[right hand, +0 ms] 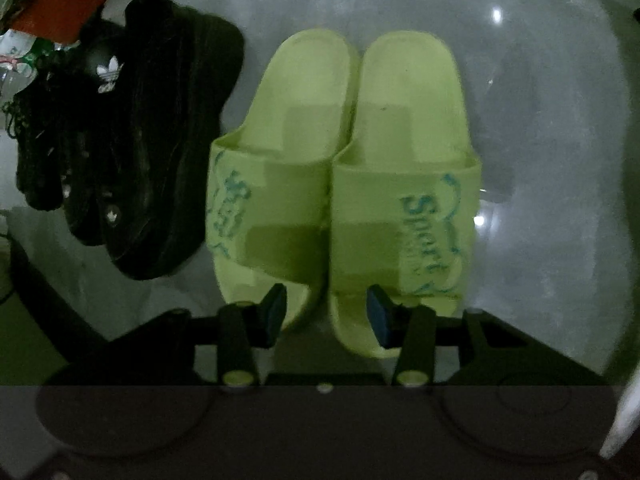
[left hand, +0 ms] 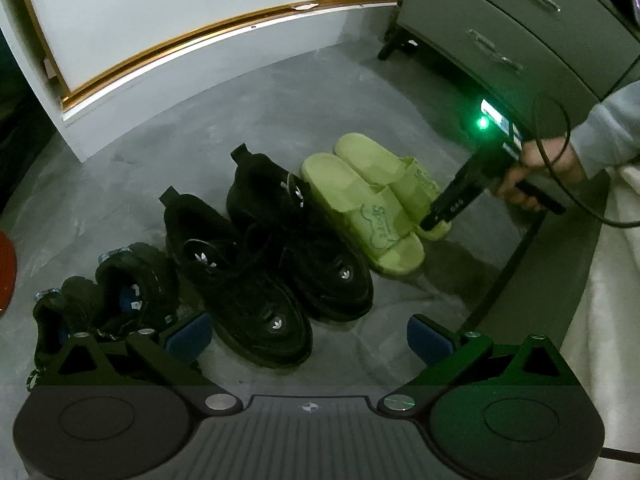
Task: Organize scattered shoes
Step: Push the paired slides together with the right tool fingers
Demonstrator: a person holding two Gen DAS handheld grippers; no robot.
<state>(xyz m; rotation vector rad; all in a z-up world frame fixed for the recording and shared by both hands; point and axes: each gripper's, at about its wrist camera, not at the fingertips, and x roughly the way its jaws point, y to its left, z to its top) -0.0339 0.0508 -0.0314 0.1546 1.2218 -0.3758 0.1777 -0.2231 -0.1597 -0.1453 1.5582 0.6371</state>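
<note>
Three pairs stand in a row on the grey floor. A small black pair [left hand: 120,292] is at the left, black sneakers [left hand: 256,272] with white trefoil logos are in the middle, and lime green slides [left hand: 368,208] are at the right. My left gripper [left hand: 308,336] hangs open above the sneakers' toes with nothing between its blue pads. A hand holds my right gripper [left hand: 436,220] at the toe of the right slide. In the right wrist view the two slides [right hand: 408,120] lie side by side. My right gripper [right hand: 327,310] is open over their toes, its pads clear of both slides.
A grey drawer cabinet [left hand: 520,20] stands at the back right and a white cupboard with gold trim [left hand: 160,20] at the back left. Pale bedding [left hand: 608,300] borders the right side. A red thing [left hand: 6,272] lies at the left edge. A black cable [left hand: 500,272] trails from the right gripper.
</note>
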